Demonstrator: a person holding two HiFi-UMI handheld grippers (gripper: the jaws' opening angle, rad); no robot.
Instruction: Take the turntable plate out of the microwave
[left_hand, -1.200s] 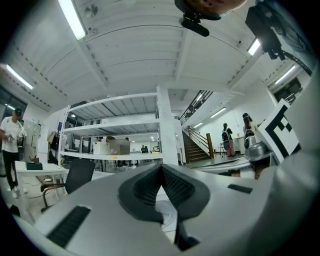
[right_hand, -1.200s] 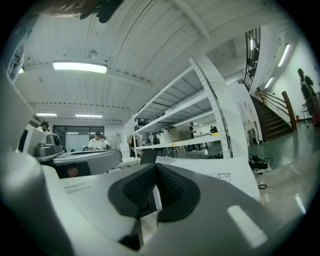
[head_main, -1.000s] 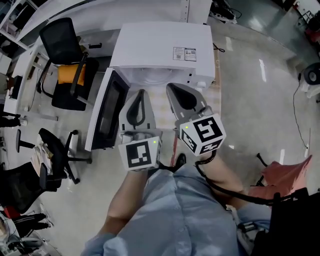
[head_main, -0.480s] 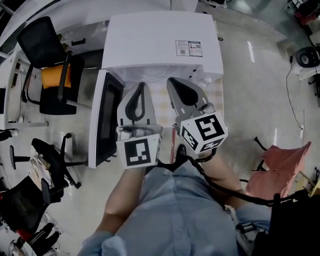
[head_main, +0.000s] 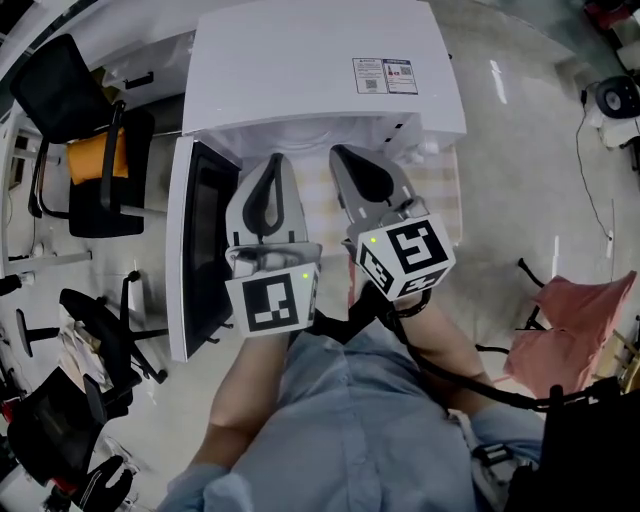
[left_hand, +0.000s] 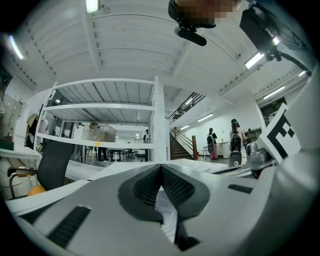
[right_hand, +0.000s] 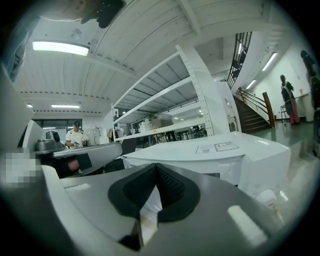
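Note:
A white microwave (head_main: 320, 60) stands on a table with its door (head_main: 195, 250) swung open to the left. I see no turntable plate; the top panel hides the cavity from the head view. My left gripper (head_main: 274, 162) and right gripper (head_main: 342, 152) sit side by side just in front of the opening, both shut with nothing between the pads. In the left gripper view the gripper (left_hand: 161, 167) points level over the microwave's top. In the right gripper view the gripper (right_hand: 156, 166) is aimed at the microwave (right_hand: 215, 155), whose labelled top shows just above the jaws.
A pale checked cloth (head_main: 440, 200) covers the table under the microwave. Black office chairs (head_main: 80, 110) crowd the floor at the left. A pink chair (head_main: 570, 345) stands at the right. People stand far off by a staircase (left_hand: 182, 145).
Both grippers have come down in front of the microwave, which now fills more of the head view. The jaws of both stay shut.

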